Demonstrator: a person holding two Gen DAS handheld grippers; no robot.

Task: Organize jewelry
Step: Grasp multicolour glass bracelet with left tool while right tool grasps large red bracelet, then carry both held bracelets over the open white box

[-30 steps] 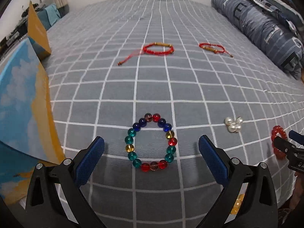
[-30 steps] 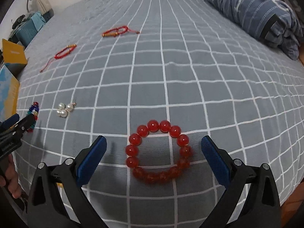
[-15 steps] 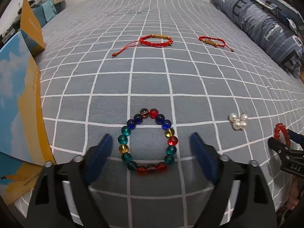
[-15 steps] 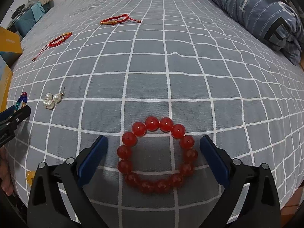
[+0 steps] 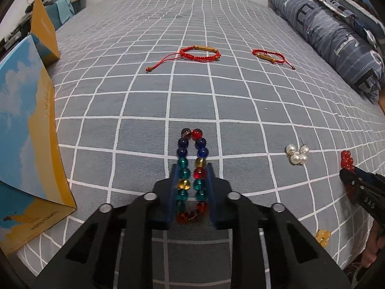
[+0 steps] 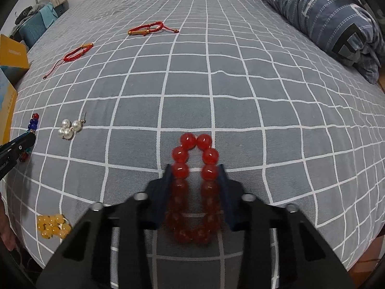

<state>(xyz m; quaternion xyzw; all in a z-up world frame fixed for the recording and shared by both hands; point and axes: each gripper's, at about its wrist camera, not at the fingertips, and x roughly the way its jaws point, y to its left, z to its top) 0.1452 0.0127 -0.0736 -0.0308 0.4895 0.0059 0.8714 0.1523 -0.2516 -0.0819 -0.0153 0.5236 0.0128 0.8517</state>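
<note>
Both jaws just closing: left gripper (image 5: pixel 191 187) squeezing multicolour bead bracelet (image 5: pixel 191 168) flat, right gripper (image 6: pixel 194 190) pinching red bead bracelet (image 6: pixel 195 180). Beads slick, elastic floppy, light; side grip fine. Pearl earrings (image 5: pixel 297 154) at 2 o'clock.

A multicoloured bead bracelet (image 5: pixel 191 173) and a red bead bracelet (image 6: pixel 195 187) lie near on the bed, each squeezed into a narrow loop (red cord bracelets (image 5: pixel 200 53) lie far).

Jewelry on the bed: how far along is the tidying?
Nothing looks put away yet. In hand: the left gripper jaws have just closed on the multicolour bracelet, the right gripper jaws on the red bracelet; both are squeezed narrow, still on the bedspread. Left: pearl earrings, yellow beads, two cord bracelets.
</note>
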